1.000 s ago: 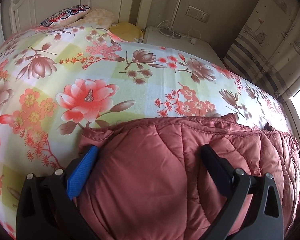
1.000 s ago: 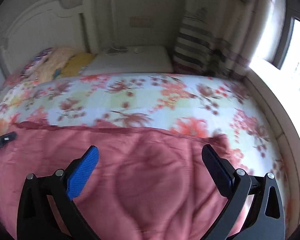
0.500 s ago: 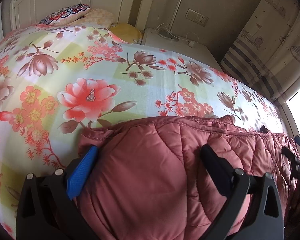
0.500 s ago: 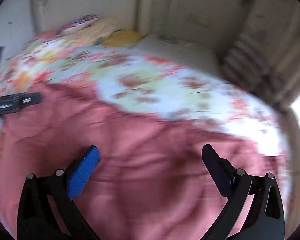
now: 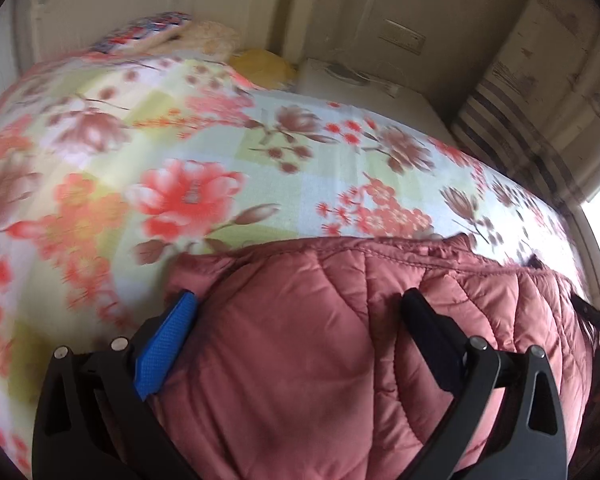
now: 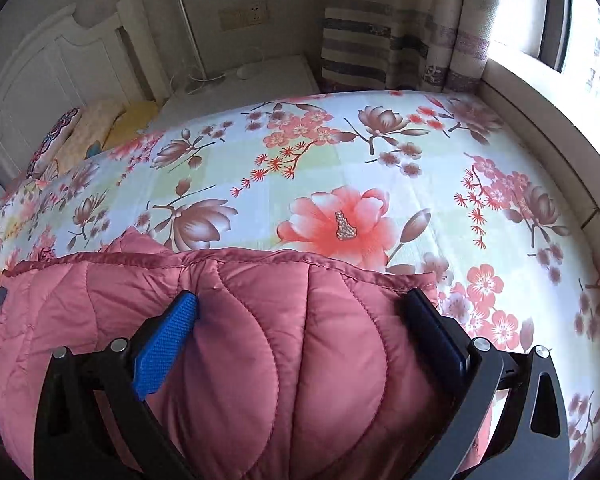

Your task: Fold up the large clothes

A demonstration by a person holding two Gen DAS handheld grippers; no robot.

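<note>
Down at six o'clock in both wrist views lies the jacket, a quilted pink-red puffer spread over the flowered bedsheet, its stitched hem running across the middle of each picture. The left gripper has its jaws spread wide, the blue pad at eight o'clock and the black one at four o'clock, with padded cloth bulging up between them; the fingers press on the fabric rather than pinch it, so nothing is really clamped. The left view is smeared, so fine detail of the hem corner near nine o'clock cannot be made out. The right gripper is likewise wide apart, straddling a quilted panel of the jacket just short of its hem, pads resting on the cloth at either side. A dark tip of the other tool shows at nine o'clock in the right view, beside the jacket's edge. Up at eleven o'clock sit pillows against a white headboard; a striped curtain hangs at one o'clock, beside a bright window.
</note>
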